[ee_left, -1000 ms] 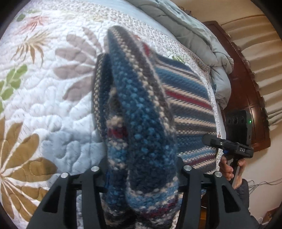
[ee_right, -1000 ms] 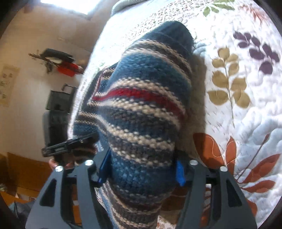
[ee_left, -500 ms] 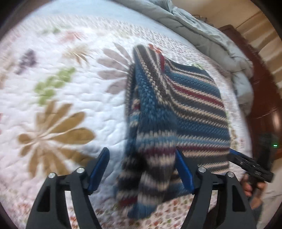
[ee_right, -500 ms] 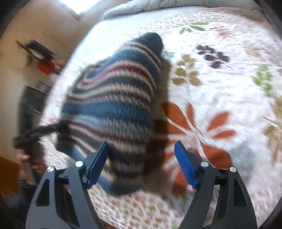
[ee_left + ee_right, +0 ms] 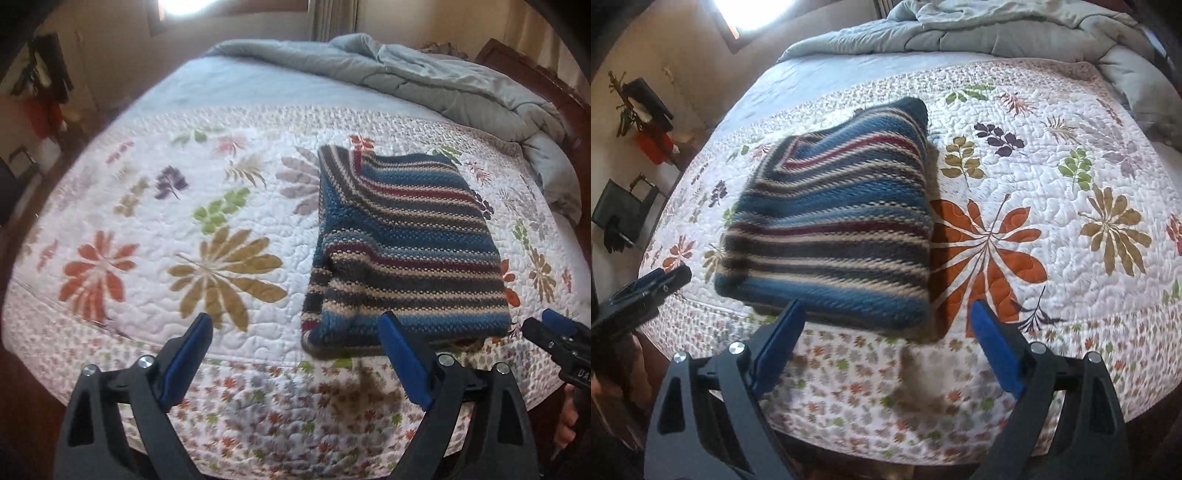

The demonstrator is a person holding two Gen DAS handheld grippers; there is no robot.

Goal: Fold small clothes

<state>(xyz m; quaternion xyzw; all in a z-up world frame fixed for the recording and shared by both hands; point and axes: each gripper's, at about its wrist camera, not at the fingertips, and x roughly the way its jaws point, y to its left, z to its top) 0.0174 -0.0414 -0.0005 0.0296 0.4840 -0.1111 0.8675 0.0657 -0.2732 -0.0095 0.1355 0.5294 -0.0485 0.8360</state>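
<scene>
A striped knit sweater [image 5: 402, 251] in blue, grey, cream and red lies folded flat on the floral quilt [image 5: 184, 229] near the bed's front edge. It also shows in the right wrist view [image 5: 834, 229]. My left gripper [image 5: 295, 350] is open and empty, pulled back above the quilt's front edge, left of the sweater's near corner. My right gripper [image 5: 886, 339] is open and empty, just in front of the sweater's near edge. The right gripper also shows at the right of the left wrist view [image 5: 554, 343], and the left gripper at the left of the right wrist view [image 5: 646, 291].
A grey-blue duvet [image 5: 424, 77] is bunched at the far end of the bed. A dark wooden headboard [image 5: 546, 85] stands behind it. A coat stand with red and black items [image 5: 646, 122] and a dark chair [image 5: 624, 214] stand by the left wall.
Both grippers opened and let go of the sweater, which dropped flat onto the quilt. Both grippers pulled back towards the bed's front edge.
</scene>
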